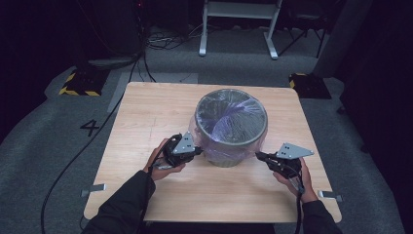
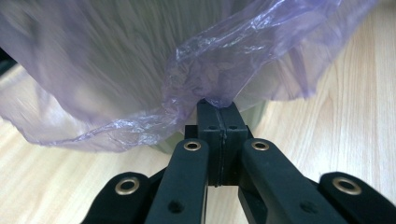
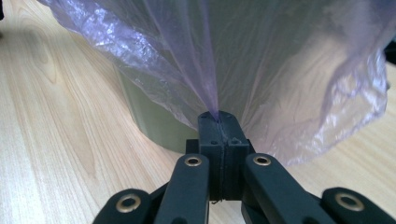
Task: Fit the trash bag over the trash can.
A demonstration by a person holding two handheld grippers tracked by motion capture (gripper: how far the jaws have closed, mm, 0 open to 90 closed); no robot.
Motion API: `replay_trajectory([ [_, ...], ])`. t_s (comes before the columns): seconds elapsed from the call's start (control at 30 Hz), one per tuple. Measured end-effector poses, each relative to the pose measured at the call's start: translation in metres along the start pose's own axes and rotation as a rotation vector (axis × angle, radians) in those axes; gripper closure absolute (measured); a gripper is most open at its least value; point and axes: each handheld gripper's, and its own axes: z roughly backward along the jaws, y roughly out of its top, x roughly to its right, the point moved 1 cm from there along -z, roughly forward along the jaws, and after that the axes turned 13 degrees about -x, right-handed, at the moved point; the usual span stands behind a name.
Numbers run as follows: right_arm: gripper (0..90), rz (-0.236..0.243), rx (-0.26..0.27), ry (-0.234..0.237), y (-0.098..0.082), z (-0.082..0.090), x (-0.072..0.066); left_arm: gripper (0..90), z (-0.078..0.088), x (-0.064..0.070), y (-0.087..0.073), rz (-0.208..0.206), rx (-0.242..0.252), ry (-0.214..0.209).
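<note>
Thin purple plastic bag (image 1: 229, 114) lines a round grey bin (image 1: 229, 156) standing near the middle of the light wooden table (image 1: 146, 117), and its loose edge hangs down over the bin's sides. The left gripper (image 1: 198, 150) has its jaws squeezed tight on a bunched bit of the bag's edge at the bin's left side. The right gripper (image 1: 259, 156) pinches the bag's edge the same way at the right side.

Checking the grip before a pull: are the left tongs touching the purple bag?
Touching. In the left gripper view, the left tongs are shut on a fold of the purple bag.
</note>
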Motion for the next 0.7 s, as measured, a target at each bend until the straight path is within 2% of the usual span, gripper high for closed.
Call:
replay_trajectory([
  [0.13, 90.0, -0.015, -0.022, 0.018, -0.004, -0.006, 0.002, 90.0, -0.008, 0.001, -0.006, 0.001, -0.027, -0.019],
  [0.3, 90.0, -0.045, -0.101, 0.056, -0.012, -0.022, 0.006, 90.0, -0.018, 0.005, -0.013, -0.003, -0.063, -0.033],
  [0.43, 90.0, -0.067, -0.128, 0.064, -0.015, -0.027, 0.008, 90.0, -0.025, 0.004, -0.018, 0.011, -0.083, -0.039],
  [0.47, 89.9, -0.082, -0.142, 0.066, -0.016, -0.030, 0.009, 89.9, -0.028, 0.003, -0.021, 0.025, -0.084, -0.044],
  [0.7, 89.6, -0.126, -0.143, 0.057, -0.018, -0.034, 0.014, 88.9, -0.034, 0.001, -0.027, 0.055, -0.100, -0.039],
])
